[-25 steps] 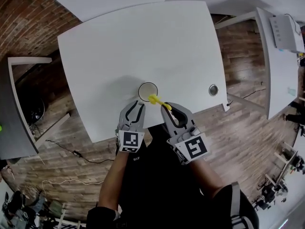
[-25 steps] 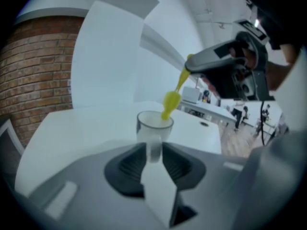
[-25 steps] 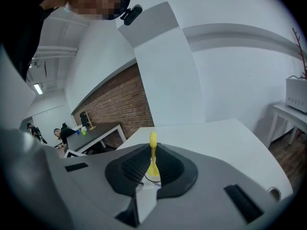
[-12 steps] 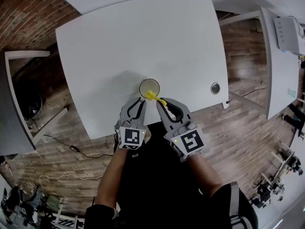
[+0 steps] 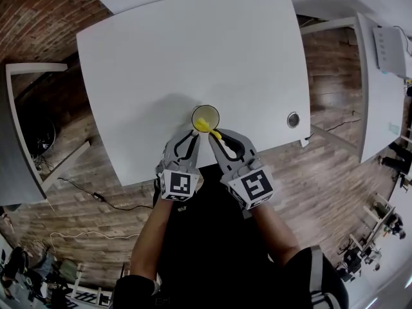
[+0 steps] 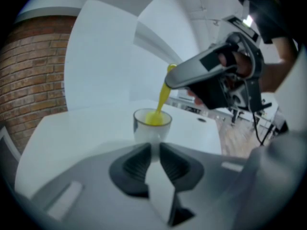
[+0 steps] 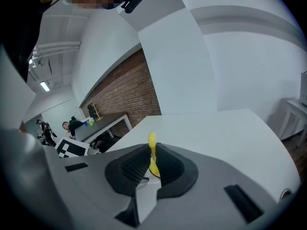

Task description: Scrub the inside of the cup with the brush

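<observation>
Lower part of the cup [image 6: 152, 124] is hidden behind the left gripper [image 6: 154, 150]; the head of the brush [image 6: 161, 99] inside it is blurred.

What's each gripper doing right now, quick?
Left tongs: closed on the clear glass cup.
Right tongs: closed on the yellow plastic brush, head in the cup.

a clear cup [image 5: 212, 112] stands upright near the front edge of the white table [image 5: 161, 56]; a yellow brush [image 5: 207, 127] slants into it, head inside.

brush [image 5: 207, 127] yellow | cup [image 5: 205, 116] clear | table [image 5: 193, 50] white | marker cubes [image 5: 177, 184] black-white squares | floor [image 5: 322, 166] brown wood
</observation>
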A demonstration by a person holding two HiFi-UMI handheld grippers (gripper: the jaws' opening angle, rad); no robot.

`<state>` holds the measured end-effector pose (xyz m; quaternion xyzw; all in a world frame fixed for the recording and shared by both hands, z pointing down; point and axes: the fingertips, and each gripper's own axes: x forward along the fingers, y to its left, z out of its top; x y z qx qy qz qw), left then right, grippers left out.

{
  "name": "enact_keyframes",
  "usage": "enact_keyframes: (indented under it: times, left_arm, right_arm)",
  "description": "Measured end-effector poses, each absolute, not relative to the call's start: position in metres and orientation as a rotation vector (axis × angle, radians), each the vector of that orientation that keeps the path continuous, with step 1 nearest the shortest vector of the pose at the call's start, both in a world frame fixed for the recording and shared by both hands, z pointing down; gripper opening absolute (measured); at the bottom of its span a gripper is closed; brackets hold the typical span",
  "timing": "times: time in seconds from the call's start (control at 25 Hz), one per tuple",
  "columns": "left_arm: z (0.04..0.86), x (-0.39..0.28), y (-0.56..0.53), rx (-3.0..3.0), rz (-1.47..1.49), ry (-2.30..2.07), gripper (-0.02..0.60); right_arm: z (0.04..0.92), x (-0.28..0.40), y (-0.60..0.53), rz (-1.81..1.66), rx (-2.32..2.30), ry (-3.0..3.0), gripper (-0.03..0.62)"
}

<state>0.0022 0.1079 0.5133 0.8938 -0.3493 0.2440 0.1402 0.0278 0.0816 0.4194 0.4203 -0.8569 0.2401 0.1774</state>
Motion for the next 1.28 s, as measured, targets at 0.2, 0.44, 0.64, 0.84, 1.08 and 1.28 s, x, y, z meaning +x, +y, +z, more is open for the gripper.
enact_keyframes:
  times: [0.2, 0.44, 0.64, 0.84, 1.08, 1.28]
  left_arm:
    - [0.513, 0.001, 0.108, 2.582, 0.7, -1.005, 0.058]
    - [0.513, 0.002, 0.107, 2.585, 0.695, -1.005, 0.058]
    - [0.513, 0.002, 0.108, 2.59, 0.694, -1.002, 0.058]
    - [0.513, 0.003, 0.108, 2.586, 0.693, -1.004, 0.058]
    - [0.514, 0.001, 0.107, 2.598, 0.697, -1.006, 0.058]
    - [0.516, 0.002, 0.109, 2.579, 0.698, -1.017, 0.058]
  right_arm:
    - [0.432, 0.023, 0.083, 0.714, 1.155, -2.413, 0.031]
    - [0.442, 0.022, 0.082, 0.723, 1.122, -2.389, 0.031]
    - [0.45, 0.019, 0.079, 0.717, 1.084, -2.367, 0.031]
    - [0.462, 0.015, 0.08, 0.699, 1.055, -2.339, 0.032]
    - [0.467, 0.013, 0.076, 0.663, 1.071, -2.321, 0.031]
    - [0.467, 0.016, 0.076, 0.629, 1.049, -2.315, 0.031]
